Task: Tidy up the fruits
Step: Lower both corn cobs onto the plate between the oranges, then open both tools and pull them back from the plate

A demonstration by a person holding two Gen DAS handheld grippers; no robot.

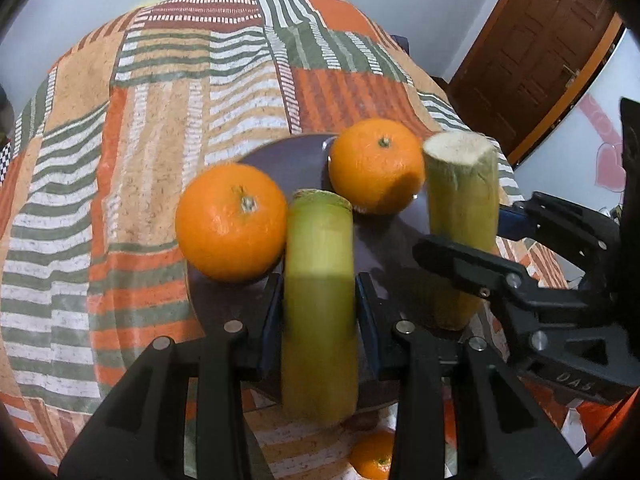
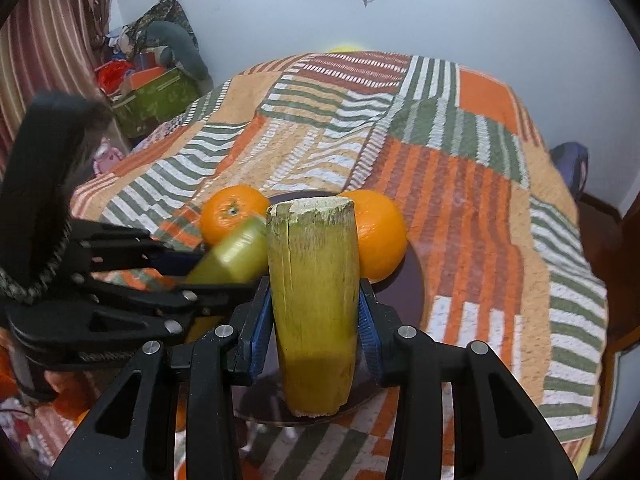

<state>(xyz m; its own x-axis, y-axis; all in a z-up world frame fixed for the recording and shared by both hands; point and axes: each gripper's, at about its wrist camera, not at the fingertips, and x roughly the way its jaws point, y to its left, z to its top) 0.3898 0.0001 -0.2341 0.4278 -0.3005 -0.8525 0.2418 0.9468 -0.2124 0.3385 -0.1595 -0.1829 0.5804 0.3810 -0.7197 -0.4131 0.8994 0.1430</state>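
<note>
A dark round plate [image 1: 280, 152] lies on the patterned tablecloth with two oranges on it, one at its left rim [image 1: 230, 222] and one farther back [image 1: 374, 166]. My left gripper [image 1: 320, 292] is shut on a yellow-green cane piece [image 1: 320, 240] that points over the plate. My right gripper [image 1: 464, 232] comes in from the right, shut on a second cane piece [image 1: 460, 176]. In the right wrist view, the right gripper [image 2: 316, 304] holds its cane piece [image 2: 312, 264] over the plate [image 2: 404, 292], in front of both oranges [image 2: 232, 212] [image 2: 380, 232]. The left gripper [image 2: 216, 272] and its blurred piece [image 2: 236, 256] are at the left.
A third orange [image 1: 372, 456] lies on the cloth below the plate's near edge. The tablecloth [image 2: 460, 200] stretches bare behind and right of the plate. A brown door [image 1: 536, 52] stands at the far right. A green box of clutter [image 2: 156, 96] sits beyond the table's left edge.
</note>
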